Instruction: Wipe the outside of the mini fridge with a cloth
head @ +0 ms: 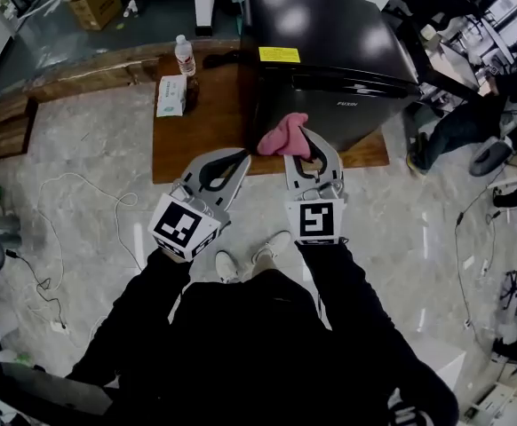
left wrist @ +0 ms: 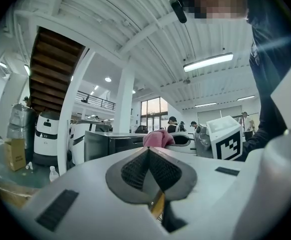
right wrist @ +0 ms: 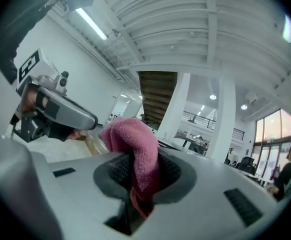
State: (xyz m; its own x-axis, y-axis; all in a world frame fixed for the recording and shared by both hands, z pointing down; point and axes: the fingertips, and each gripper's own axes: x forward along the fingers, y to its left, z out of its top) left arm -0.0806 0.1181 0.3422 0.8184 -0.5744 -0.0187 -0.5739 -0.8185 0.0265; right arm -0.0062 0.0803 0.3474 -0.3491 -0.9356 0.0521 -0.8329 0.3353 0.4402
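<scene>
Left gripper (head: 238,158): jaws pressed together, nothing between them; tips lean in toward the right gripper.
Right gripper (head: 312,149): jaws pinch the pink cloth (head: 283,137); one fold bulges above the tips, a tail hangs down between the pads.
Mini fridge (head: 330,51): black, directly ahead of the right gripper, ahead and to the right of the left one.
Cloth vs fridge: the cloth overlaps the fridge's lower front in the head view; contact cannot be told.
Wooden platform (head: 196,140): carries the fridge; its near edge runs just under both sets of jaw tips.
Ahead-left of left gripper: tissue pack (head: 171,94) and water bottle (head: 185,56) on the platform, near its left edge, well clear of the jaws.
Left of left gripper: open marble floor, crossed by a white cable (head: 54,238).
Right of right gripper: bare floor, then a seated person (head: 472,122) beside the fridge's right side.
Behind grippers: the holder's shoes (head: 250,260) on the floor between the arms.
Far ahead-left: cardboard box (head: 94,3).
</scene>
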